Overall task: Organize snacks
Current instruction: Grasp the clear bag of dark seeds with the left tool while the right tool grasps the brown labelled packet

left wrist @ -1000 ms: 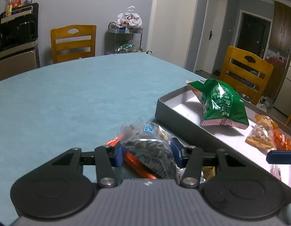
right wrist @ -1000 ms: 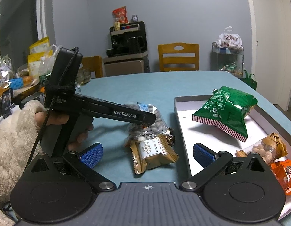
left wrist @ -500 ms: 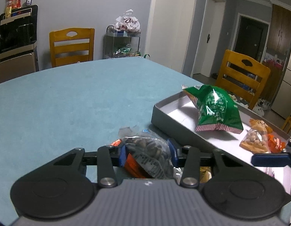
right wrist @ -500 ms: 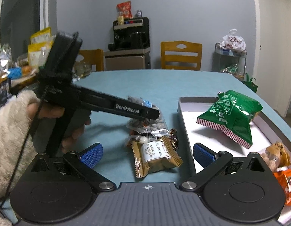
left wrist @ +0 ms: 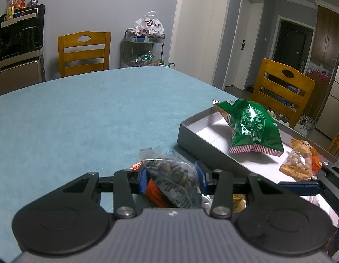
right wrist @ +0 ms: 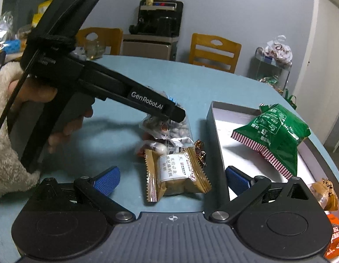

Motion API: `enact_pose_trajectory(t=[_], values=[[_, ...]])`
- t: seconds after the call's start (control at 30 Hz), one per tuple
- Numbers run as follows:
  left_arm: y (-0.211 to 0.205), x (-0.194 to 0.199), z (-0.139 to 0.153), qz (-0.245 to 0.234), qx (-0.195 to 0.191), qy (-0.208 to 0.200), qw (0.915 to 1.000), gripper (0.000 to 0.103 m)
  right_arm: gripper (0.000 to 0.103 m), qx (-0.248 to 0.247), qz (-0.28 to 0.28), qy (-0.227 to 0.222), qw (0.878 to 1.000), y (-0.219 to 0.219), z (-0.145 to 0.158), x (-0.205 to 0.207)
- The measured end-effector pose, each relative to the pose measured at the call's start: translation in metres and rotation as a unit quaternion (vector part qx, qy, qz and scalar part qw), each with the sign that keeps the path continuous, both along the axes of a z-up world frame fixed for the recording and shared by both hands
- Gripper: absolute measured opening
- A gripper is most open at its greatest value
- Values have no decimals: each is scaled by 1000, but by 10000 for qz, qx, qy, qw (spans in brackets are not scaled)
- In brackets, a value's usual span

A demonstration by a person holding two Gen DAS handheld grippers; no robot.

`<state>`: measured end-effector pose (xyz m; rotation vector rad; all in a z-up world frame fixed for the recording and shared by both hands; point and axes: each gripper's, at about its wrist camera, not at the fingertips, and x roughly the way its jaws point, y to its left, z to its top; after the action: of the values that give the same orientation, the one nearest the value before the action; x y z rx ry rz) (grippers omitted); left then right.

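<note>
1. Left gripper (left wrist: 172,178): its blue pads (left wrist: 142,179) are closed against both sides of a clear bag of dark nuts (left wrist: 173,173), which it grips. In the right wrist view the same gripper is seen from the side, held by a hand (right wrist: 37,100) in a fuzzy cream sleeve (right wrist: 7,153).
2. Right gripper (right wrist: 171,178): jaws wide apart with nothing between the pads. It hovers over a gold-wrapped snack (right wrist: 176,175) that lies flat on the table (left wrist: 81,109).
3. Snack pile: the gold-wrapped snack, the clear bag and several small wrappers (contents too crumpled to identify) lie together on the blue table surface, just beside the left wall of the grey tray (right wrist: 215,135) as the right wrist view shows it.
4. Orange packet (left wrist: 156,194): sits under the clear bag, partly hidden by the left gripper body.
5. Tray contents: a green bag (left wrist: 252,127) rests tilted toward the far end of the tray. A small bag of round nuts (left wrist: 298,164) lies nearer the near end, close to the tray's outer wall. An orange packet (right wrist: 336,236) lies at the near outer corner.
6. Tray position: it sits near the table's edge on the side of the wooden chair (left wrist: 283,87).
7. Background: a second wooden chair (left wrist: 83,52) stands at the far edge of the table.
</note>
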<state>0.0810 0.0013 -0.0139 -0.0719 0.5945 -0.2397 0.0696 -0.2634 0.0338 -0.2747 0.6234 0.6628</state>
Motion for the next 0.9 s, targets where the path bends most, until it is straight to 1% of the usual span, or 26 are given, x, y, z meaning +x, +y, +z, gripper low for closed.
enact_pose_trajectory(t=[0.13, 0.2, 0.4, 0.5, 0.57, 0.63, 0.77, 0.9], values=[[0, 1, -2, 17, 19, 13, 10000, 41, 101, 212, -65, 59, 9997, -7, 3, 1], [0, 1, -3, 19, 25, 16, 10000, 41, 101, 352, -111, -59, 9993, -11, 6, -2], [0, 1, -3, 17, 29, 19, 10000, 41, 97, 510, 136, -189, 9984, -10, 14, -8], [0, 1, -3, 15, 32, 24, 10000, 41, 91, 358, 158, -211, 9990, -3, 12, -5], [-1, 2, -4, 16, 31, 27, 10000, 41, 86, 268, 114, -88, 9995, 1, 8, 0], [-1, 2, -4, 17, 33, 27, 10000, 41, 83, 227, 89, 36, 9997, 3, 5, 3], [-1, 2, -4, 17, 29, 35, 10000, 41, 71, 69, 137, 102, 9998, 7, -1, 5], [-1, 2, -5, 17, 31, 51, 10000, 41, 69, 63, 278, 96, 9995, 8, -1, 1]])
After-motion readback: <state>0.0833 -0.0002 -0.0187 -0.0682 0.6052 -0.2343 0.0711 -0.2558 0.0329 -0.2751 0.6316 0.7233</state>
